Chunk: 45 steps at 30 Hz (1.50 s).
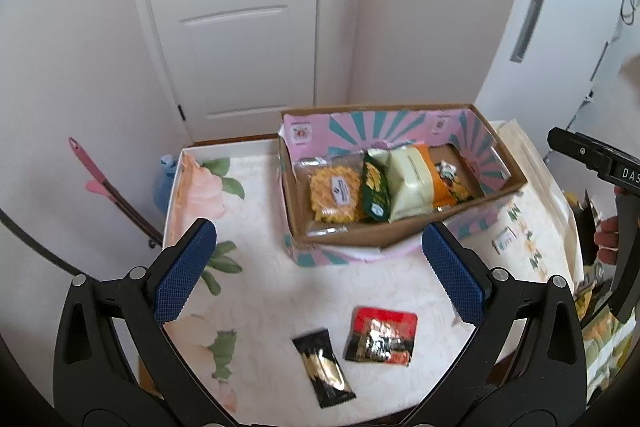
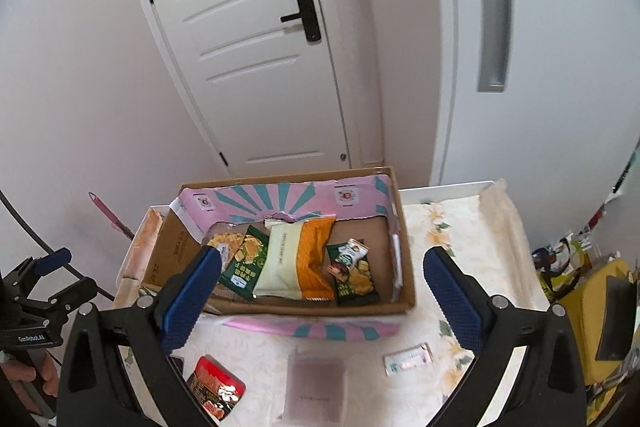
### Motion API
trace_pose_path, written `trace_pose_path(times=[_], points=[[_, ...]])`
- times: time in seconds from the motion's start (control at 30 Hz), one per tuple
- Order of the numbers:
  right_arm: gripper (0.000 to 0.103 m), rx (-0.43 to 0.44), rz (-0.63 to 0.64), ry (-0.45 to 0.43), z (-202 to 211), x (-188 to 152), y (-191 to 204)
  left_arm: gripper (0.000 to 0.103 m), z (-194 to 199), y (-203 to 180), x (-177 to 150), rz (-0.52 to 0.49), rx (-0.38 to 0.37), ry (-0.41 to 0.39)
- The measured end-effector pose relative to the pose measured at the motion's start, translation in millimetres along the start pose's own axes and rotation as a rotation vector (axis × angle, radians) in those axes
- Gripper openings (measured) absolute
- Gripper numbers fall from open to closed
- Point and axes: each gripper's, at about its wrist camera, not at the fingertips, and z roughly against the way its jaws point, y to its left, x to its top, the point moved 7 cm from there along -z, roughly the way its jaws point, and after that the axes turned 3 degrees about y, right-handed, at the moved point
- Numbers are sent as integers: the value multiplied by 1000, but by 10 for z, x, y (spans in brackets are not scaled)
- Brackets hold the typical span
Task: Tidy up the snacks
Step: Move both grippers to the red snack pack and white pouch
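Observation:
A cardboard box (image 1: 400, 233) with pink and teal flaps stands on the floral table; it also shows in the right wrist view (image 2: 406, 267). In it lie a clear bag of yellow snacks (image 1: 334, 193), a green packet (image 1: 375, 191), a cream and orange bag (image 2: 296, 259) and a small green packet (image 2: 354, 277). On the table in front lie a red and black packet (image 1: 380, 337), also seen in the right wrist view (image 2: 214, 385), a black and gold packet (image 1: 324, 367), a small white packet (image 2: 408, 359) and a blurred pale sachet (image 2: 316, 387). My left gripper (image 1: 320, 267) is open and empty above the table. My right gripper (image 2: 320, 295) is open and empty, over the box's front edge.
A white door (image 1: 240, 19) and walls stand behind the table. A pink-handled tool (image 1: 104, 183) leans at the left wall. Bags and clutter (image 2: 580, 291) sit off the table's right edge. The table edge (image 1: 176, 187) has a raised rim.

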Motion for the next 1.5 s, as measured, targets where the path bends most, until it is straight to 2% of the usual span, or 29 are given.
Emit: trace_pose_path(times=[0.3,0.43,0.73,0.87,0.93,1.03,1.17,1.43,1.5], points=[[102,-86,9,-18,304,-335,-99,102,-140,-281,-489,-53,-87,70],[102,-82,28,8,303,-463,-144,102,-267,-426,-743,-58,-109,116],[102,-30,81,101,171,-763,-277,102,-583,-743,-1039,-68,-74,174],[102,-56,104,84,111,-939,-347,102,-794,-802,-1246,-113,-42,201],[102,-26,85,92,43,-1057,-370,102,-859,-798,-1323,-129,-40,209],[102,-26,90,107,-69,-1201,-365,102,-978,-776,-1415,-139,-38,223],[102,2,90,150,-239,-1431,-251,102,-1115,-771,-1475,-159,-41,229],[102,24,60,186,-411,-1622,-120,102,-1305,-831,-1514,-225,-41,243],[102,23,57,193,-451,-1639,-95,99,-1339,-836,-1522,-231,-41,245]])
